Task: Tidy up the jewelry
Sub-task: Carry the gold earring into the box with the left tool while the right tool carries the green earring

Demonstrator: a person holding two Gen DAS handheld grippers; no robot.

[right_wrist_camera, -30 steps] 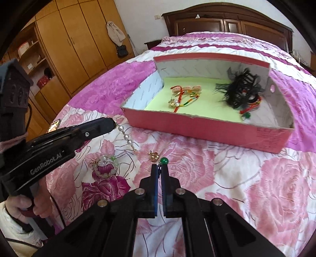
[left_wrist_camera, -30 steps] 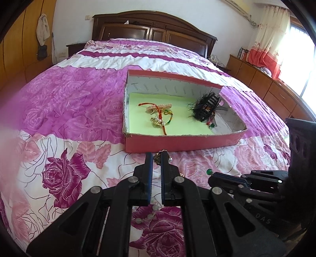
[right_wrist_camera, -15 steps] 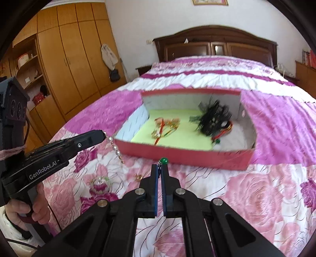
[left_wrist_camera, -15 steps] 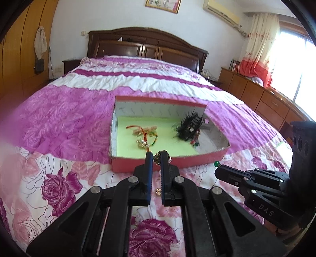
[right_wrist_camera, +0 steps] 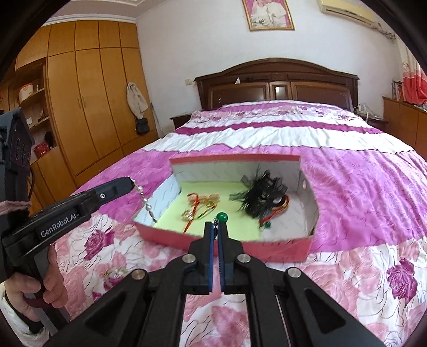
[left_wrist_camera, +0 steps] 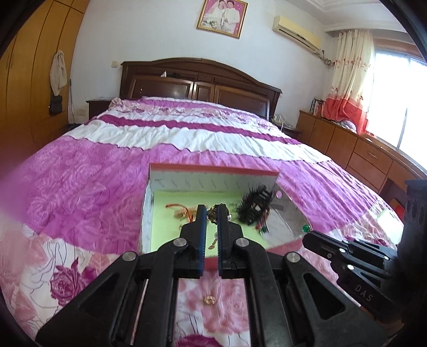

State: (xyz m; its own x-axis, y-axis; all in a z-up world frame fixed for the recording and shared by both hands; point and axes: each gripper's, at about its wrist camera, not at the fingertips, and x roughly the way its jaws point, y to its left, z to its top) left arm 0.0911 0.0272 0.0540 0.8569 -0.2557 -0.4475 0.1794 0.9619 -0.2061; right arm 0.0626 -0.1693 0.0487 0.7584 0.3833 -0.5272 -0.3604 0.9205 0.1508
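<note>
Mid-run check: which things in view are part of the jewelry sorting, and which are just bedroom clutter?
Job:
- pink box
- pearl chain held in left gripper
- green bead piece held in right gripper
- gold ring on bedspread
- black feather piece in box

Lying about:
- wardrobe
- framed photo
- headboard

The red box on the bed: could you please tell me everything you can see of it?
The red box is a shallow, open, lidless tray that looks like cardboard, red outside, white inside, with a pale green lining on its floor. It lies flat on the flowered bedspread. Inside lie a gold and red ornament towards the left and a black feathered clip towards the right. Neither gripper touches it.
</note>
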